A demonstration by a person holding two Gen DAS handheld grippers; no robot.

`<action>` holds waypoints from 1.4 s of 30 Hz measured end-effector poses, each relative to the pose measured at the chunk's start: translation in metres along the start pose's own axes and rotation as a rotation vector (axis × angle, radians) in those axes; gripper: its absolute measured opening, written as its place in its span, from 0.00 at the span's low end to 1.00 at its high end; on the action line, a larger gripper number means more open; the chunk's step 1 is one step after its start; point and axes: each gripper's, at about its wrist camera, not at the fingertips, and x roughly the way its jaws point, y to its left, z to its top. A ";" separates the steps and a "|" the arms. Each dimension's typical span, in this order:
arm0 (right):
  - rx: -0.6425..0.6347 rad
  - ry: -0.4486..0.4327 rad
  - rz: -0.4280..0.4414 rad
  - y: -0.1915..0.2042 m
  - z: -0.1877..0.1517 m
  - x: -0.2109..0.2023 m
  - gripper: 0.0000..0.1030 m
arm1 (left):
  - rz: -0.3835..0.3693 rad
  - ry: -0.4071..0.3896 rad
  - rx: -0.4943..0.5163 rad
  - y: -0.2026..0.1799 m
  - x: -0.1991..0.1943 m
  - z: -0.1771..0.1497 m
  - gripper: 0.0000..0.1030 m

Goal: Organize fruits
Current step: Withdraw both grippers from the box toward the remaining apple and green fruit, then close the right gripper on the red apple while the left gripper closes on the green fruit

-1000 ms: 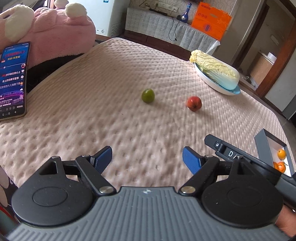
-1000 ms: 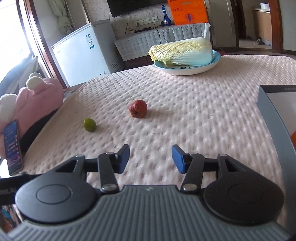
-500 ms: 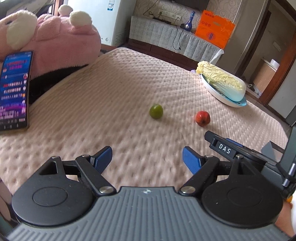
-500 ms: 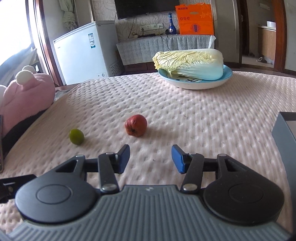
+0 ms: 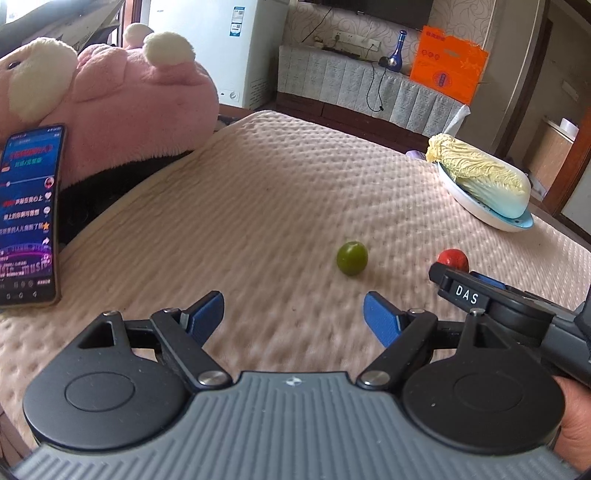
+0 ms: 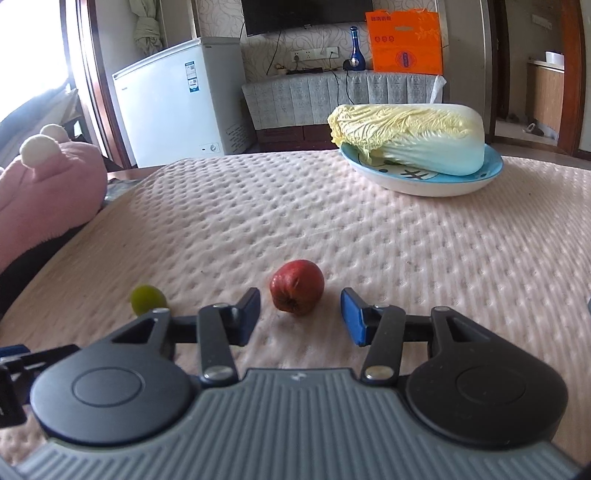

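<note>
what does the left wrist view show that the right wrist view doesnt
Only the left wrist view shows the phone with its lit screen, leaning by the pink plush, and the left gripper, open over bare cloth. Only the right wrist view shows the TV on the wall and the right gripper from behind, open with the red fruit just ahead between its fingers. Both show the green fruit, the red fruit, the cabbage on its blue plate, the pink plush and the white freezer.
</note>
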 end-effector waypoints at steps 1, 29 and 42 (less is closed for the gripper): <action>0.000 -0.003 0.003 -0.001 0.001 0.000 0.34 | -0.003 -0.002 0.001 -0.001 0.002 0.001 0.83; 0.042 -0.063 0.129 -0.014 -0.006 -0.152 0.33 | 0.006 -0.012 0.120 -0.040 0.056 0.010 0.68; -0.012 -0.026 0.164 0.004 -0.048 -0.194 0.33 | 0.035 -0.031 0.167 -0.052 0.057 0.006 0.43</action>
